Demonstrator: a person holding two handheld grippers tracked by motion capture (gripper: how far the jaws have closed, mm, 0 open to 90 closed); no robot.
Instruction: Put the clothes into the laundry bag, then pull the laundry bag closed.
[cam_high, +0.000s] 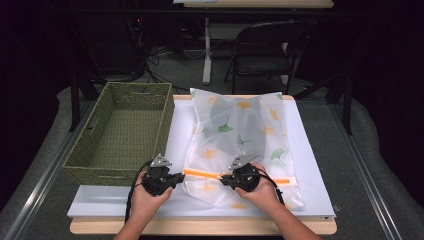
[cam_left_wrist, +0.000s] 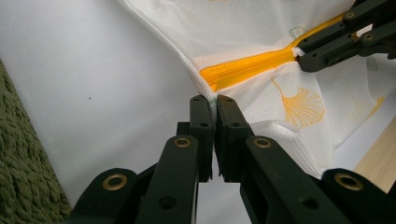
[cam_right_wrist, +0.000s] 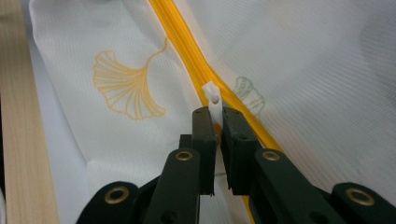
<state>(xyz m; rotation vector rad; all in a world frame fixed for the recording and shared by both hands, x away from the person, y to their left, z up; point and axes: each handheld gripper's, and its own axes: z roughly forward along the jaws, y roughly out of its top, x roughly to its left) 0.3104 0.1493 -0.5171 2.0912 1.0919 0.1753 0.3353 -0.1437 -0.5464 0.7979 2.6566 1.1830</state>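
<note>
The left gripper (cam_left_wrist: 214, 105) is clamped on the corner of the mesh bag (cam_high: 240, 135), beside the orange zipper (cam_left_wrist: 243, 67). The white zipper pull (cam_right_wrist: 214, 100) is pinched by the right gripper (cam_right_wrist: 214, 114). A dark garment (cam_high: 235, 125) is seen inside the bag, laid flat on the desk (cam_high: 310, 165). An open wicker basket (cam_high: 165, 125) is set just beside it.

Each hand carried a black gripper: the left gripper (cam_high: 176, 177) and the right gripper (cam_high: 223, 180) both bore a grey three-cornered plate on top and trailed a black cable. In the gripper views, the jaws were flat black bars on hinged black links, pinned with brass-coloured rivets and small dark screws. The forearms were bare, without sleeves.
</note>
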